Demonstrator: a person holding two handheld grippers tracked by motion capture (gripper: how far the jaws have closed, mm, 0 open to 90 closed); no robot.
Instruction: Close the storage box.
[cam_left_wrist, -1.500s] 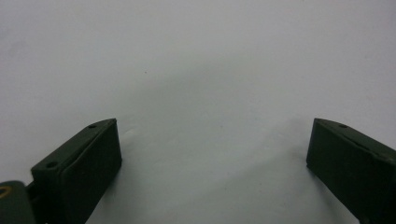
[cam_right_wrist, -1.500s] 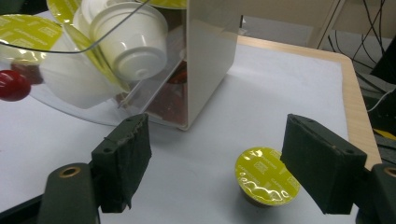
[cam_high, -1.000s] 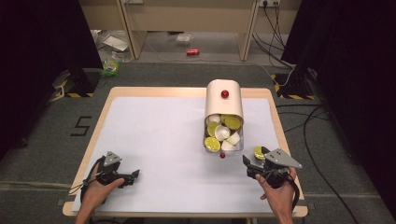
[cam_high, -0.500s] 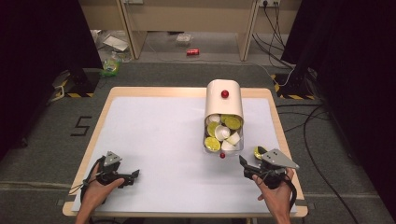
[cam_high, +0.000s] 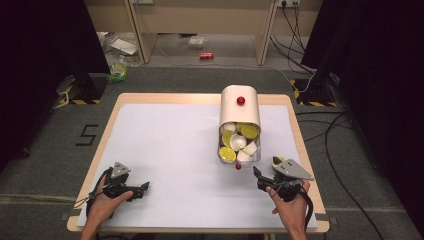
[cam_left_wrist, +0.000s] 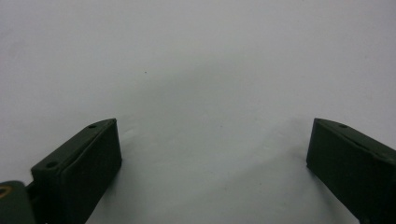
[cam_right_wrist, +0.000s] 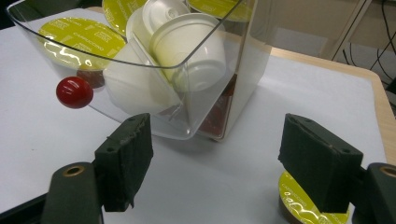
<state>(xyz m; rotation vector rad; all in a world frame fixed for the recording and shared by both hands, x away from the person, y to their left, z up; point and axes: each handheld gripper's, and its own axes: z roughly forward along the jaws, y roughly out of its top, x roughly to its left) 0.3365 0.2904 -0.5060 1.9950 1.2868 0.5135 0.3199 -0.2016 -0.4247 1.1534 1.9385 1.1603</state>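
Standing near the table's right front corner, the right gripper (cam_high: 261, 176) has its jaws part open with nothing between them; they have just been closing. A loose capsule (cam_right_wrist: 299, 200) with a yellow-green foil lid lies on the table (cam_high: 165, 145) just beside the gripper's right-hand jaw, partly hidden behind it. Ahead sits the clear dispenser drawer (cam_right_wrist: 205, 116) of the cream capsule holder (cam_high: 240, 107), pulled out and loaded with white and yellow-lidded capsules; a red knob (cam_right_wrist: 74, 92) juts from its front.

Judgement: the loose capsule is light, rigid plastic with a thin foil top that would puncture; hold by the side wall, not the lid; smooth sides may slip under a weak pinch.

The left gripper (cam_left_wrist: 210, 154) rests near the left front corner, jaws wide and empty, over bare white surface.

Clearance: the right edge is close to the capsule, so a nudge outward risks a drop; open room lies across the centre and left.
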